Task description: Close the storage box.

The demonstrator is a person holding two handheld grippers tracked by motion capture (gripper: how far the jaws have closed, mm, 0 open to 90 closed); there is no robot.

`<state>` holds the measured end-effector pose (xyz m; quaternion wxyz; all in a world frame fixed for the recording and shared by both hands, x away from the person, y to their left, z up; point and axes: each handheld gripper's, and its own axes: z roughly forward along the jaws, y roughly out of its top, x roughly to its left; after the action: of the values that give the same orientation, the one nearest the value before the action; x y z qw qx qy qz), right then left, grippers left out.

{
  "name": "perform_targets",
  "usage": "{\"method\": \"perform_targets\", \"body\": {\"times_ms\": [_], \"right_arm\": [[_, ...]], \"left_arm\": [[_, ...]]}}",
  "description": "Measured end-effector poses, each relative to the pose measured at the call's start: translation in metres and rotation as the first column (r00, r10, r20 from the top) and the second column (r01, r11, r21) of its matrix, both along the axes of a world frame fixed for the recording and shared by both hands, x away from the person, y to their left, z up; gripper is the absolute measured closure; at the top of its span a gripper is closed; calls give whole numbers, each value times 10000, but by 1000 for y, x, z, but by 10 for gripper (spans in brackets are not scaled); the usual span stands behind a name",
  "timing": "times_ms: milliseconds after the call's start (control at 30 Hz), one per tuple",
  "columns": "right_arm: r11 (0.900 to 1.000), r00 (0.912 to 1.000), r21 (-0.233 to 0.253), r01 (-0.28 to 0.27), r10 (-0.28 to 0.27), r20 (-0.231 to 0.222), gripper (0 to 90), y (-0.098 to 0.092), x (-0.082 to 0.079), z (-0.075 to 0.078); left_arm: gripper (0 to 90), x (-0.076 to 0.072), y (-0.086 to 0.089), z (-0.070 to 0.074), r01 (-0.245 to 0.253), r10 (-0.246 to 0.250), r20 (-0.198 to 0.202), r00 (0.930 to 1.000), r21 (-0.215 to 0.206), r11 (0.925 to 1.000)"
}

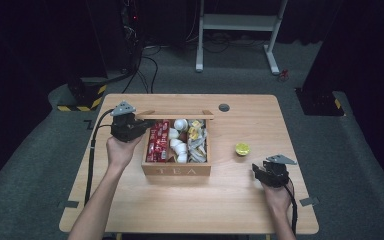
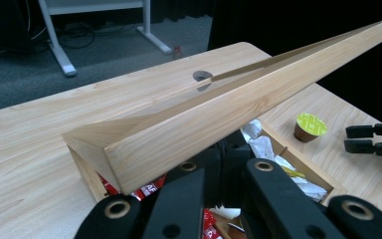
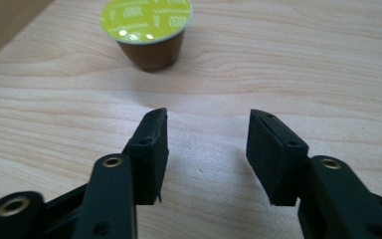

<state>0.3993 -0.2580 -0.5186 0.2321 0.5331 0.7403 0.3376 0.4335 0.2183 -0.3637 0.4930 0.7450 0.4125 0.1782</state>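
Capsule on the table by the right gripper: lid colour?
Lime-green lid on a brown capsule; clearest in the right gripper view.

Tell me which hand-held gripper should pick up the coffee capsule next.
Probably the right hand-held gripper: its jaws are open, empty and aimed at the coffee capsule; the left hand-held gripper is holding the box lid.

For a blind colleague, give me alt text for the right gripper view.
A brown coffee capsule with a yellow-green foil lid stands upright on a light wooden table, just beyond the right gripper, whose two black fingers are spread open and empty above the wood.
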Motion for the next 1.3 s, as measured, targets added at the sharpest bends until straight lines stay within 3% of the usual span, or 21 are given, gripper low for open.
{"method": "perform_targets", "body": {"times_ms": [167,300,367,633,1067,1300], "right_arm": [[9998,9998,-18,174,-174,-88,475,-2,-1,-3],[9991,9999,-383,164,-165,-39,451,2,-1,-4],[9990,9996,-369,239,-244,-110,385,1,-1,-4],[9984,9993,-435,367,-371,-89,348,2,-2,-4],[9981,9989,-432,440,-445,-108,339,2,-2,-4],[9981,9989,-430,442,-447,-111,339,2,-2,-4]], "left_arm": [[892,-1,0,-1,37,-37,-19,10000,-5,10000],[892,-2,0,-1,37,-37,-40,10000,43,10000],[891,-2,0,-1,29,-29,-53,10000,32,10000],[891,-4,0,-1,43,-42,-59,10000,157,9999],[888,-14,0,-4,192,-188,-76,9998,477,9987],[884,-19,0,-9,237,-235,-67,9997,294,9993]]}}
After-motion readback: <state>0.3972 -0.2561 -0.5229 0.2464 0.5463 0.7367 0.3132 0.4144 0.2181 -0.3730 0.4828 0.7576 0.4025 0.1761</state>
